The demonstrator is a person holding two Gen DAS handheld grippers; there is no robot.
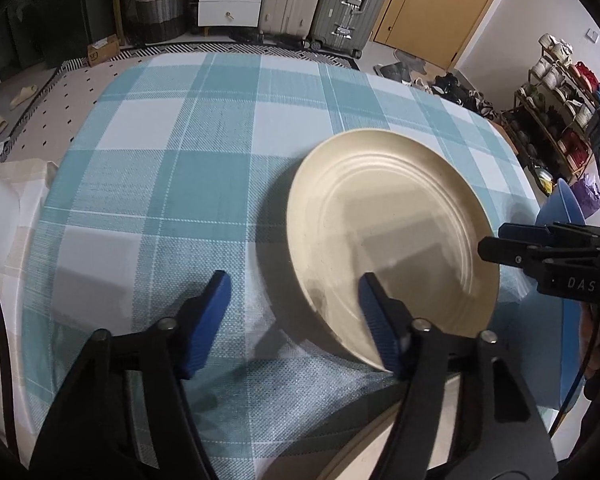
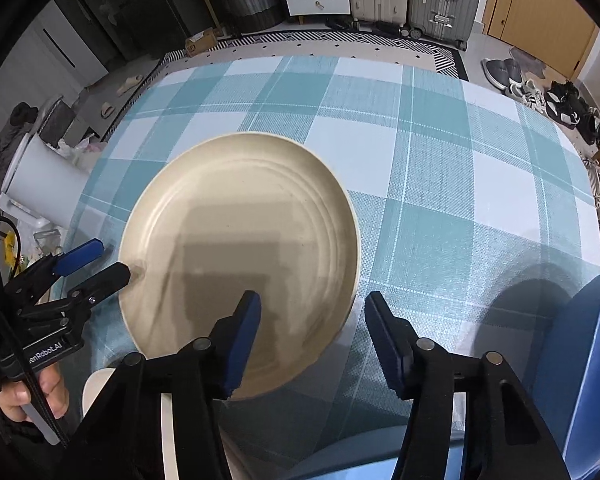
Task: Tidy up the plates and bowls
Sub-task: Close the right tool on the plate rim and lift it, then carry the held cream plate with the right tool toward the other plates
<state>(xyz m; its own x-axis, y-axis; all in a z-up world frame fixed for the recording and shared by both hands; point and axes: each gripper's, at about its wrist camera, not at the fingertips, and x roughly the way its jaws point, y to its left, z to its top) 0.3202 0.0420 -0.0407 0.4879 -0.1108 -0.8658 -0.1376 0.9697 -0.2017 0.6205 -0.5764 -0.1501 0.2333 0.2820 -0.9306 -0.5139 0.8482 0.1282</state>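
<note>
1. We see the cream plate [image 1: 392,236] lying flat on the desk [image 1: 172,152], which wears a teal-and-white checked cloth.
2. Our left gripper [image 1: 294,320] has its fingers [image 1: 214,312] wide apart and clamped on nothing; the plate's near rim passes just behind the right-hand finger, and the checked cloth fills the gap between the two.
3. Our right gripper [image 2: 312,340] is likewise spread apart and empty; its left-hand finger hangs over the plate's near edge, while the right-hand finger is over bare cloth beside the plate.
4. A blue dish [image 2: 580,360] sits outside the right-hand finger of the right gripper, well clear of the cream plate.
</note>
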